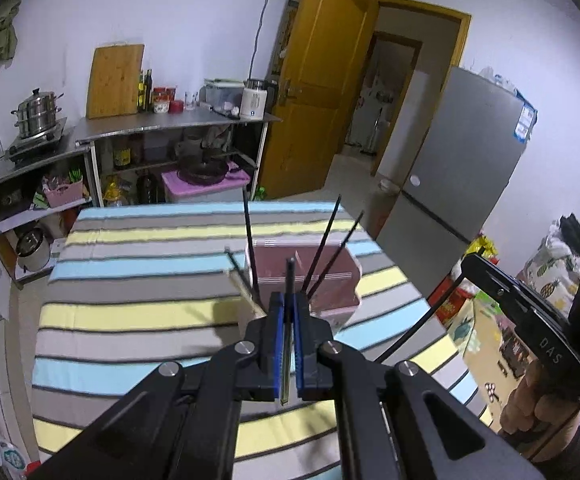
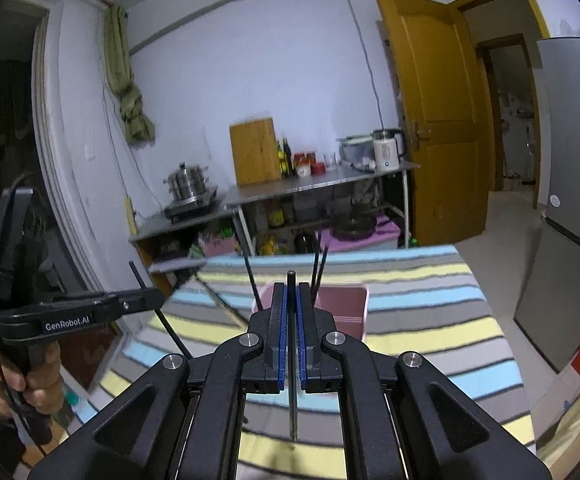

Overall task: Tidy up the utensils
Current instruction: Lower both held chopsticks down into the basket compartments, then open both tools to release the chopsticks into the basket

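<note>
Our left gripper [image 1: 289,308] is clamped down on a dark chopstick [image 1: 289,280], blue pads [image 1: 276,344] squeezing it from both sides, the stick running straight out past the fingertips and also sticking back toward the camera. Right gripper [image 2: 290,300] is doing pretty much the same thing: jaws pinched on its own chopstick [image 2: 291,360], tip poking up just beyond the fingers. Just past both grippers we've got the pink bin [image 1: 326,280], sitting on the striped cloth [image 1: 138,280], with a few more dark chopsticks [image 1: 322,248] standing in it, leaning out at different angles. Another one [image 1: 239,276] slants off the bin's left side; can't tell if it's inside or resting beside it. From the right wrist view we can see our left hand [image 2: 30,380] off at the left edge, held up above the cloth. Further back there's the steel shelf [image 1: 162,126] with a steamer pot [image 1: 38,114], cutting board [image 1: 116,80] and kettle [image 1: 255,98], then the yellow door [image 1: 322,80] and the grey fridge [image 1: 462,160] to the right.
</note>
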Demonstrator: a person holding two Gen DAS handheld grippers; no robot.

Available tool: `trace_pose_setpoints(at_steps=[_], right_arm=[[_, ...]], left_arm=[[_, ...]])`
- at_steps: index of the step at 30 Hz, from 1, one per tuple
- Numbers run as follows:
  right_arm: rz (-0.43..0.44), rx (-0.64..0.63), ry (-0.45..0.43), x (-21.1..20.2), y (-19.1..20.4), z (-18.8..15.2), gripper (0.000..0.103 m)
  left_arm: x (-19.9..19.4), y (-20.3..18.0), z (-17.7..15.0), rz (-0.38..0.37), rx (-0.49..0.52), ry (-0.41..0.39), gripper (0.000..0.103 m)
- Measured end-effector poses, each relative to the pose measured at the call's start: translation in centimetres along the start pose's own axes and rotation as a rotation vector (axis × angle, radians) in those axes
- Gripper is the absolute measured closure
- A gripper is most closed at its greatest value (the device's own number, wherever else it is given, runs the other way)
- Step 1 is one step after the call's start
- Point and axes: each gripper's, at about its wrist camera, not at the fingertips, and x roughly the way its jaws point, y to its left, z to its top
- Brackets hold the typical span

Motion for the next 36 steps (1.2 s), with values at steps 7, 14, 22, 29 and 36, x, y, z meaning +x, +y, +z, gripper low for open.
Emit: trace_pose_setpoints(at_steps=[7, 14, 22, 29, 36], right_arm=[[0.010, 0.017, -0.097, -0.1, 0.3, 3.8, 0.099], [0.020, 0.038, -0.147, 1.9, 0.7, 5.9, 0.099], [0.002, 0.033, -0.147, 5.0, 0.2, 5.7, 0.099], [-0.019, 0.020, -0.117, 7.2, -0.3, 4.3, 0.099], [-0.030, 0.017, -0.041, 9.4, -0.8, 1.8, 0.099]], left_arm=[[-1.4, 0.0, 4.0, -0.012, -0.012, -0.084, 0.098], [-0.6, 0.4, 6.8, -0.007, -0.025, -0.128, 0.098], [2.6, 1.5, 7.0, 0.002, -0.047, -0.117, 0.098], [6.2, 2.1, 5.8, 0.004, -0.056, -0.073, 0.098], [8.9, 2.7, 4.1, 0.007, -0.067, -0.017, 0.098]])
